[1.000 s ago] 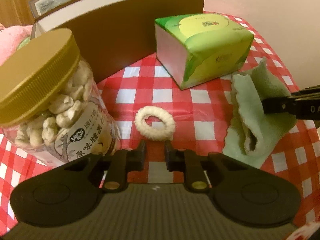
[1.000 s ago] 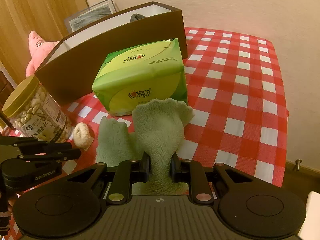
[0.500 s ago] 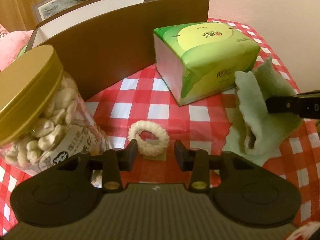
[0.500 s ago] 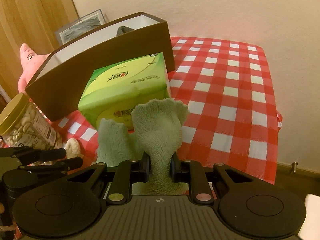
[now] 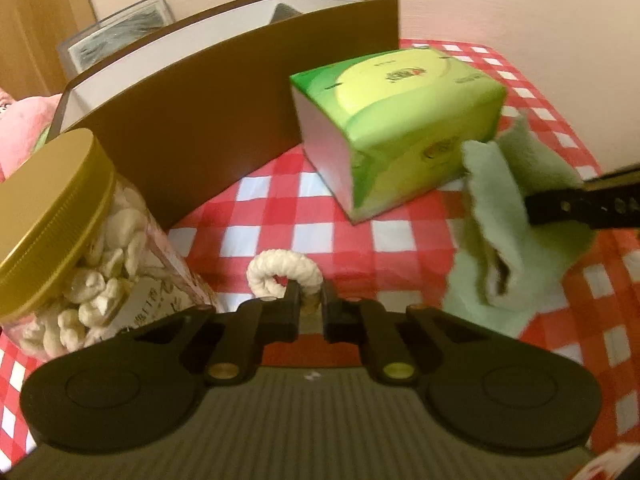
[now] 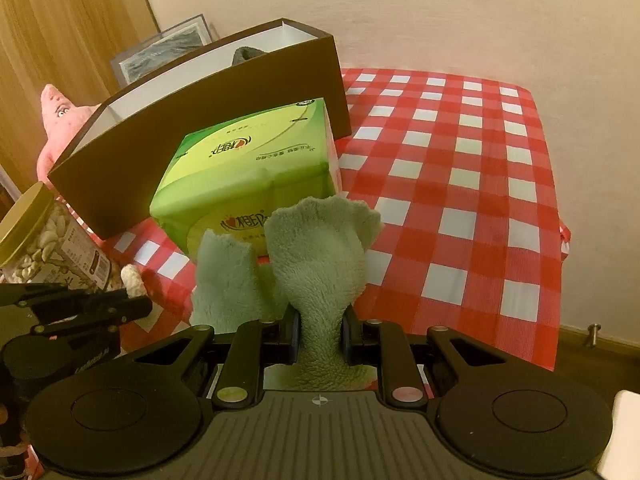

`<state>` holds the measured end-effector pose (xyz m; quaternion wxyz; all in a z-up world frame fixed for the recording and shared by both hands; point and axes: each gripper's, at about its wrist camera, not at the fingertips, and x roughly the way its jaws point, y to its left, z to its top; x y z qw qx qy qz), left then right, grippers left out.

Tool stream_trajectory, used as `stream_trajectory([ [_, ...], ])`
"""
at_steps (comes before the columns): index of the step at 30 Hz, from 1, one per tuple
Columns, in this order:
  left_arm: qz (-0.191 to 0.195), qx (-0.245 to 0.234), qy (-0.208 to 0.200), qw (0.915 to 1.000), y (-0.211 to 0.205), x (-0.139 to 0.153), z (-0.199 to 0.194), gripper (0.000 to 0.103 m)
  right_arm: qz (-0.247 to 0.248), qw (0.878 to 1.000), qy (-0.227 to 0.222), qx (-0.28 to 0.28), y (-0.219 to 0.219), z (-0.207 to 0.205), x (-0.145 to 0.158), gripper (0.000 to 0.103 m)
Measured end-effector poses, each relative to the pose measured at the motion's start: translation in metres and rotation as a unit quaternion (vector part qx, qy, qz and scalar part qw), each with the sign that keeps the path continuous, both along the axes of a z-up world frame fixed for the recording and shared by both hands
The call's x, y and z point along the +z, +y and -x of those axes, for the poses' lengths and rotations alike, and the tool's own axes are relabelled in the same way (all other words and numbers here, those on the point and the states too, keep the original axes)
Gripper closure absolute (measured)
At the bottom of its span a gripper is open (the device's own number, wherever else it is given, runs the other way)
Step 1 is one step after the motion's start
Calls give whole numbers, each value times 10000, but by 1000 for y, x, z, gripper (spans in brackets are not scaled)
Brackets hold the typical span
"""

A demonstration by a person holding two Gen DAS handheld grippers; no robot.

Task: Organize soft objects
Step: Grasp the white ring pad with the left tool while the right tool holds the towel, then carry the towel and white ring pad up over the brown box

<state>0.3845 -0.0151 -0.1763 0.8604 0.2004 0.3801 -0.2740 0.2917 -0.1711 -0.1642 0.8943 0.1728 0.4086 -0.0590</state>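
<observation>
Jaws clamped: left gripper (image 5: pixel 309 300) pinches the cream rope ring (image 5: pixel 283 276); right gripper (image 6: pixel 319 328) grips the fluffy green cloth (image 6: pixel 316 256), brown cardboard box (image 6: pixel 208 132) waiting at eleven o'clock.

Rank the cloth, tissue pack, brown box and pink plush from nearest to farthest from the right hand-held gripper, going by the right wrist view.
1. Cloth: pinched in the right hand-held gripper.
2. Tissue pack: just behind the cloth, slightly left.
3. Brown box: behind the pack, stretching left.
4. Pink plush: far left, beyond the box.

Home: checkered tablecloth (image 6: pixel 460 184), plush toy (image 6: pixel 60 116).
</observation>
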Motion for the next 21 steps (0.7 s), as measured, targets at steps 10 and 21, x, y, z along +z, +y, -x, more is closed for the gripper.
stream_trajectory([
  [10, 288, -30, 411, 9987, 23, 19, 30, 94, -208, 9996, -85, 154, 1, 13, 8, 84],
  [21, 358, 371, 472, 9976, 50, 37, 58, 94, -287, 9971, -356, 613, 14, 33, 32, 84],
])
